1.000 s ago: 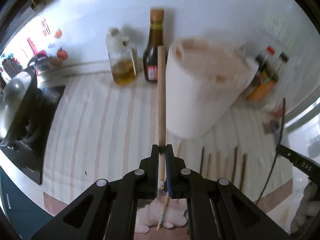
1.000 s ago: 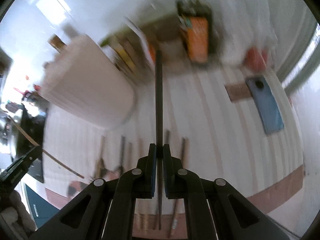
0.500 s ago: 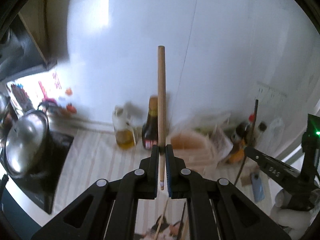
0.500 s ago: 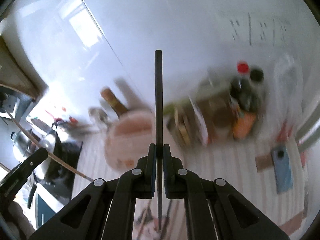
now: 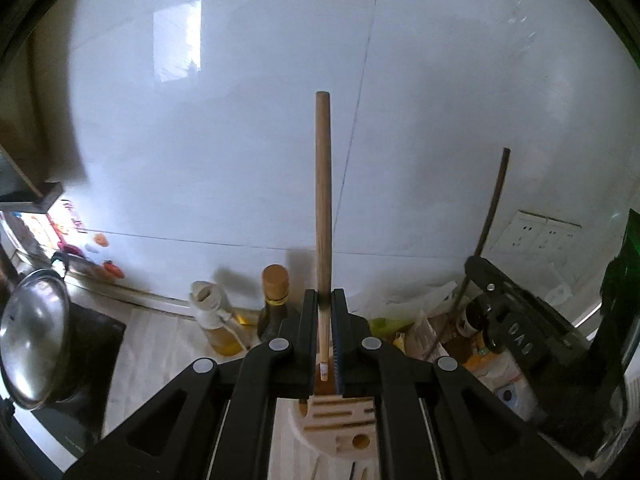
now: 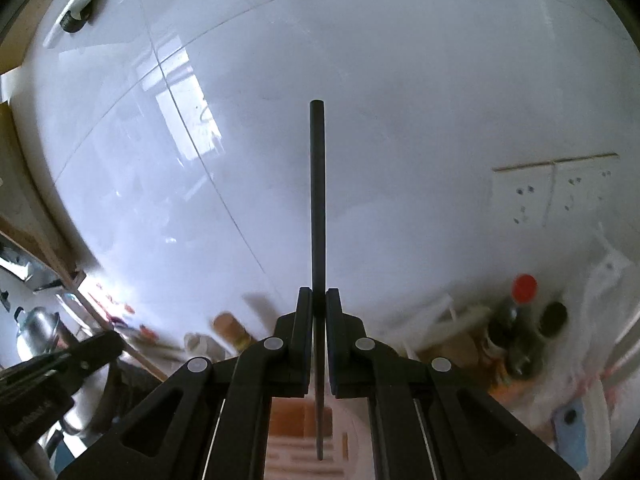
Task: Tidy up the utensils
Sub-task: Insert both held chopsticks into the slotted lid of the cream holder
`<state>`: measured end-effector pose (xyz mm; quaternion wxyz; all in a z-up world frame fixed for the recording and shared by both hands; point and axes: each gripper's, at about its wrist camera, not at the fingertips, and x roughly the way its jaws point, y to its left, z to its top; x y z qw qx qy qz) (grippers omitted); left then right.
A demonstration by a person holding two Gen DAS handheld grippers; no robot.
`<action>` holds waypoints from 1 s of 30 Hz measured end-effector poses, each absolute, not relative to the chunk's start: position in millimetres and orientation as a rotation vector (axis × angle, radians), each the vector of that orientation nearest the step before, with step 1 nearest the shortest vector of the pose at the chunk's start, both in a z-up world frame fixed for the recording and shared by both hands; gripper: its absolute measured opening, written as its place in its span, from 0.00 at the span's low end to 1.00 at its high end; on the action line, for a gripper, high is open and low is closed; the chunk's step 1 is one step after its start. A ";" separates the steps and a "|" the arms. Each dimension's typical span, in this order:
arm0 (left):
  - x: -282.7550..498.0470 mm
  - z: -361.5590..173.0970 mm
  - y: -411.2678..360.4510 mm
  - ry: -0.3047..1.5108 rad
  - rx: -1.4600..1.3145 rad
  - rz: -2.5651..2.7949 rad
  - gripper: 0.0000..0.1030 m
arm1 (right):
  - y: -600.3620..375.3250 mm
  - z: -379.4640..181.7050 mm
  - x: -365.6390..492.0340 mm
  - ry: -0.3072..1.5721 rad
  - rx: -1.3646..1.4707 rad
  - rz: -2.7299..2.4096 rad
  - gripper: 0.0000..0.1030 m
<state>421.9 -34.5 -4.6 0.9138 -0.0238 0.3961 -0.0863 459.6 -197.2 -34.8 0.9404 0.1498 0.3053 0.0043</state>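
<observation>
The left claw (image 5: 324, 304) pinches a wooden chopstick (image 5: 322, 200), the right claw (image 6: 319, 300) a black chopstick (image 6: 317, 200); both sticks rise before the bare white wall (image 5: 240, 120), above the slotted utensil holder (image 5: 340, 420).

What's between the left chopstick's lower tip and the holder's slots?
Nothing visible. The wooden chopstick, clamped in the left gripper, hangs with its lower tip just above the slotted utensil holder; only open air shows between them.
</observation>
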 end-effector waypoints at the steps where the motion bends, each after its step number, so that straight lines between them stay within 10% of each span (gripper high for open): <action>1: 428.3 -10.0 -36.4 0.827 -0.052 -0.183 0.04 | -195.8 -39.3 465.8 0.613 0.303 0.012 0.06; 30: 451.1 -79.6 -35.3 1.017 -0.115 -0.230 0.05 | -181.6 -119.8 455.8 0.782 0.258 0.220 0.07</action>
